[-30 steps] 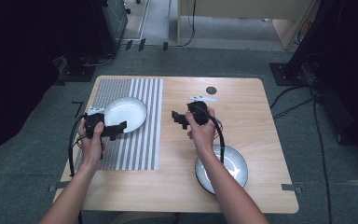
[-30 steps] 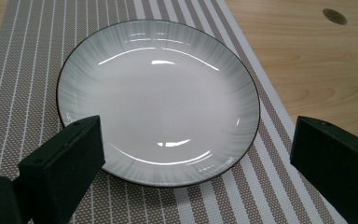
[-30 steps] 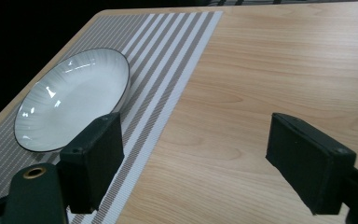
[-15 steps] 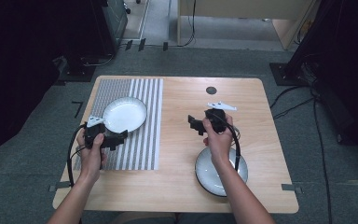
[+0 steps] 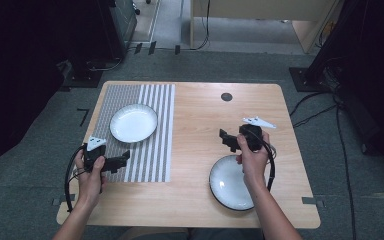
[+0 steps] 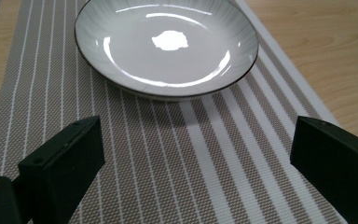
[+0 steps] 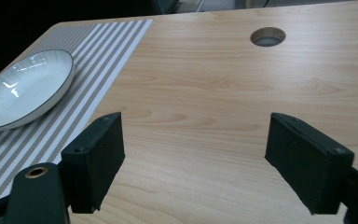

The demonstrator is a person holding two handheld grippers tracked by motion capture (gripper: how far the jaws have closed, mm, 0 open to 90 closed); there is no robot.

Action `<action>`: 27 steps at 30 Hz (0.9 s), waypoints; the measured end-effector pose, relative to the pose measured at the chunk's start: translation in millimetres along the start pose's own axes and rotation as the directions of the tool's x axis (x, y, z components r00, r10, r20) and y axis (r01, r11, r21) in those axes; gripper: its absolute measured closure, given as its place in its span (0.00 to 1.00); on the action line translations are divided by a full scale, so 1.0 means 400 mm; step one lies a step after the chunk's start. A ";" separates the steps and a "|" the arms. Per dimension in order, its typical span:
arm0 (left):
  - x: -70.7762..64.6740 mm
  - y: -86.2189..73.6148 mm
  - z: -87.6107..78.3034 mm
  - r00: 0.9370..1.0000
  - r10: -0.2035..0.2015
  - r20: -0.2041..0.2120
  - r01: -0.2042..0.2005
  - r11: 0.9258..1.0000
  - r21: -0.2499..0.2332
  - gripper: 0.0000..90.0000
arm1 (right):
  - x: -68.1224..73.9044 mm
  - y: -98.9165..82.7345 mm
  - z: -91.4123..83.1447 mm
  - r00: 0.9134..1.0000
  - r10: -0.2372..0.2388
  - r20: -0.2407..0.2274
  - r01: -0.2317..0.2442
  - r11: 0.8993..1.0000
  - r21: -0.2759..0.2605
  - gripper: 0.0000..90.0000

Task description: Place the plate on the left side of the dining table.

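The white plate [image 6: 167,46] sits on the striped mat [image 5: 152,155], far left on the worktop [image 5: 200,115], straight ahead of the left gripper [image 6: 200,163], the nearer one, whose jaws gape empty. Being round, it has no long axis. The right gripper [image 7: 214,163], jaws spread, hovers beyond the second plate [image 5: 227,185].

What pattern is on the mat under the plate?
Grey-brown weave with white stripes; the mat shows best in the left gripper view.

White plates [image 5: 133,123], grey-and-white striped mat [image 5: 152,150], pale wood table [image 5: 200,115]
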State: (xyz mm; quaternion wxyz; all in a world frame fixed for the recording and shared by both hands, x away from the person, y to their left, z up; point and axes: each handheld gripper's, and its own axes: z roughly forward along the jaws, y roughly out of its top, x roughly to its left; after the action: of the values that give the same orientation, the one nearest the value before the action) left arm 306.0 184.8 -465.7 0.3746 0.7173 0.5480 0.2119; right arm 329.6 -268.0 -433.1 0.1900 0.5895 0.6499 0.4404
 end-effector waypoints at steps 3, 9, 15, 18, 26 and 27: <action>0.013 -0.023 -0.001 1.000 -0.006 -0.011 0.006 1.000 0.011 0.03 | -0.028 -0.013 -0.022 1.000 0.006 0.018 -0.006 1.000 -0.004 0.22; 0.033 -0.057 -0.009 0.999 -0.022 -0.039 0.022 1.000 0.015 0.03 | -0.081 -0.043 -0.054 0.998 0.031 0.051 -0.031 1.000 -0.003 0.22; 0.054 -0.098 -0.009 0.995 -0.017 -0.101 0.019 1.000 0.017 0.03 | -0.144 -0.089 -0.086 0.994 0.065 0.089 -0.066 0.998 0.007 0.22; 0.063 -0.115 -0.008 0.993 -0.025 -0.113 0.028 0.999 0.024 0.03 | -0.177 -0.112 -0.106 0.990 0.085 0.116 -0.086 0.996 0.003 0.22; 0.071 -0.145 -0.011 0.985 0.030 -0.171 -0.023 0.999 0.044 0.03 | -0.243 -0.163 -0.157 0.979 0.116 0.166 -0.117 0.993 -0.001 0.22; 0.073 -0.148 -0.012 0.983 0.039 -0.181 -0.031 0.998 0.049 0.03 | -0.251 -0.171 -0.163 0.978 0.118 0.171 -0.119 0.993 -0.001 0.22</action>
State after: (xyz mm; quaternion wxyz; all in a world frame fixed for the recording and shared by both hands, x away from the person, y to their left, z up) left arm 274.3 220.8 -511.3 0.3024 0.7129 0.5720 0.2704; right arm 262.2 -378.7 -479.7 0.2155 0.6636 0.5970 0.3958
